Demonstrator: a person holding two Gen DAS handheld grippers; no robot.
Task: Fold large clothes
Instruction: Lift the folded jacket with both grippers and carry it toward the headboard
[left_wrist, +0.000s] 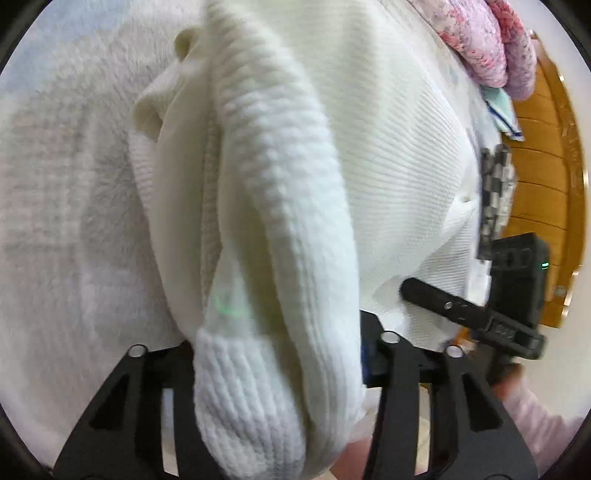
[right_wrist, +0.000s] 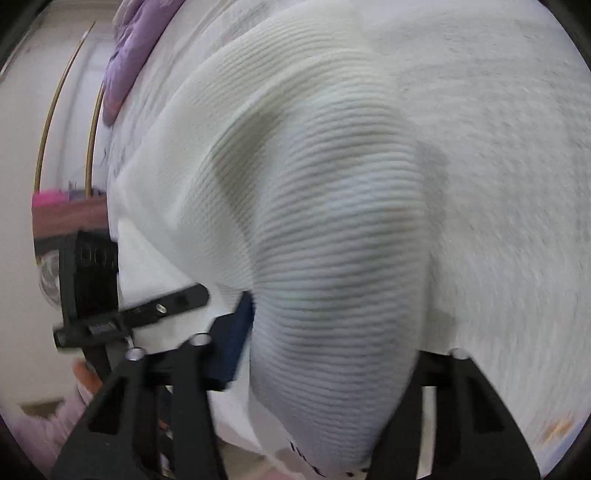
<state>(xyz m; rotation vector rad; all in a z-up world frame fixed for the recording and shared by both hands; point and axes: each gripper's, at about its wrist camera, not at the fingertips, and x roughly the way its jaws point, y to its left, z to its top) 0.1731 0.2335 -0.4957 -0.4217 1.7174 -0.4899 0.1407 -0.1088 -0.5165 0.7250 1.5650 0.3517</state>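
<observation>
A cream ribbed knit sweater (left_wrist: 369, 155) hangs lifted over a white fuzzy bed cover (left_wrist: 66, 184). My left gripper (left_wrist: 273, 369) is shut on its sleeve and cuff (left_wrist: 243, 398), which drape thickly between the black fingers (left_wrist: 402, 373). My right gripper (right_wrist: 325, 369) is shut on a bunched fold of the same sweater (right_wrist: 332, 229); the cloth hides the fingertips. The right gripper also shows in the left wrist view (left_wrist: 476, 314), and the left gripper shows in the right wrist view (right_wrist: 155, 306).
Pink and lilac bedding (left_wrist: 491, 44) is piled at the far end, with a checkered cloth (left_wrist: 496, 184) by the wooden bed frame (left_wrist: 546, 184). A purple quilt (right_wrist: 133, 48) and a white wall with gold trim (right_wrist: 62, 122) lie left. The person's pink sleeve (left_wrist: 532, 417) is close.
</observation>
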